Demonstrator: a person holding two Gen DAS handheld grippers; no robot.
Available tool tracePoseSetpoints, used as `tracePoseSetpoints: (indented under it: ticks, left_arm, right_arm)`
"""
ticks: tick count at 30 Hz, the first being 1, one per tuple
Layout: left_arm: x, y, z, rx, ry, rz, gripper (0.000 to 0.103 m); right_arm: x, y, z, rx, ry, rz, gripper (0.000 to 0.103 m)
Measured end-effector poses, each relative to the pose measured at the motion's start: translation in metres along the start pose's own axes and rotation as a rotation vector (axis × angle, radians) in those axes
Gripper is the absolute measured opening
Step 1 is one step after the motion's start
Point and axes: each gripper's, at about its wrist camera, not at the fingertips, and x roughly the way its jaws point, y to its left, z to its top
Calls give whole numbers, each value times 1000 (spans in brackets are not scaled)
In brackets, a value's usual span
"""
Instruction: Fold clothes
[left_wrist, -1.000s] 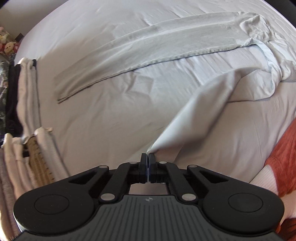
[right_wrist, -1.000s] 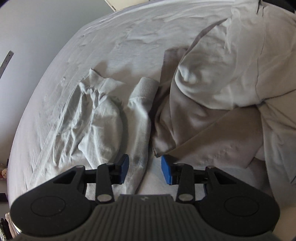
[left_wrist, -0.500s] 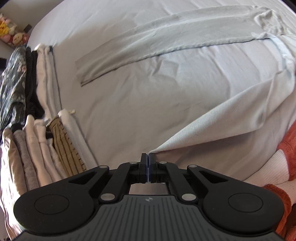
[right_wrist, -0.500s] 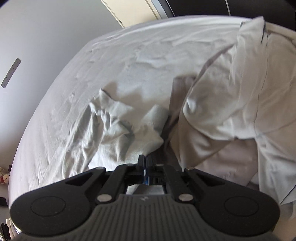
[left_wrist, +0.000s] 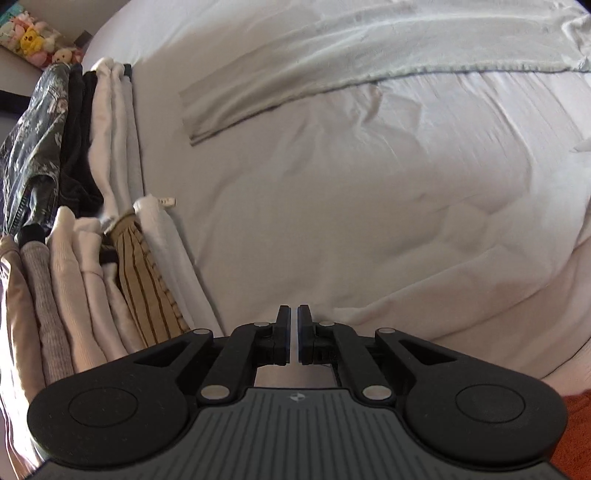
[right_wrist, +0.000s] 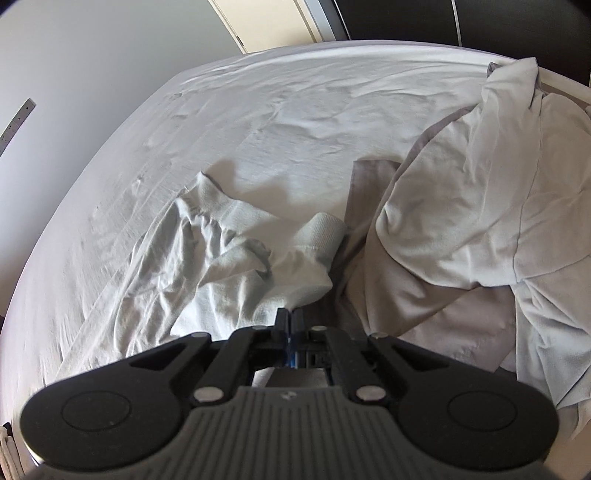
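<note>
Folded clothes stack (left_wrist: 92, 266) at bed (left_wrist: 332, 206) left edge; garment (left_wrist: 369, 62) spread behind.

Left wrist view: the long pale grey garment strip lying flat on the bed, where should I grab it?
Pinch the long pale grey garment strip at its free squared end, coming from the picture's left; its other end joins bunched fabric.

You see a white bedsheet (left_wrist: 332, 206), your pale grey garment (right_wrist: 229, 266), a tan striped folded piece (left_wrist: 147, 280), a dark floral one (left_wrist: 33, 140), an orange sleeve (left_wrist: 576, 424).
</note>
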Motion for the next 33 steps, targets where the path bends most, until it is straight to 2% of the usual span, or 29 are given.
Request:
tracePoseSetpoints:
  ticks: [2,5,7,10,14,16,17,20,21,22,28,33]
  left_arm:
    - [-8,-4,-2,36,-35,-32,5]
    - [-21,-15,-7,129,-84,-86,14]
    - [-29,-25,-12,204,-91,-136,17]
    - [-28,-44,-22,326,-53,-195,18]
    - [-9,-61,-31,429,54,-215,19]
    - [2,-67,-34,462,99,-229,26]
    - [6,-69,-33,467,98,-222,28]
    - [18,-73,-31,479,94,-202,44]
    - [21,-75,-29,485,96,-199,53]
    - [25,-77,-28,490,98,-196,56]
    - [44,-91,-25,528,101,-183,59]
    - [62,-98,-24,515,105,-131,57]
  right_arm:
    - [1,0,-2,-5,3,-5,1]
    - [2,1,-4,-9,9,-16,1]
    - [3,2,-6,-8,13,-21,1]
    - [4,4,-8,-9,15,-28,1]
    - [2,6,-11,-11,17,-33,2]
    - [2,6,-11,-13,19,-37,2]
    - [2,6,-11,-14,20,-38,2]
    - [1,7,-11,-16,21,-41,2]
    - [1,7,-11,-17,21,-43,2]
    - [0,7,-11,-18,21,-44,2]
    - [2,9,-12,-35,22,-60,2]
    - [4,12,-13,-37,29,-71,2]
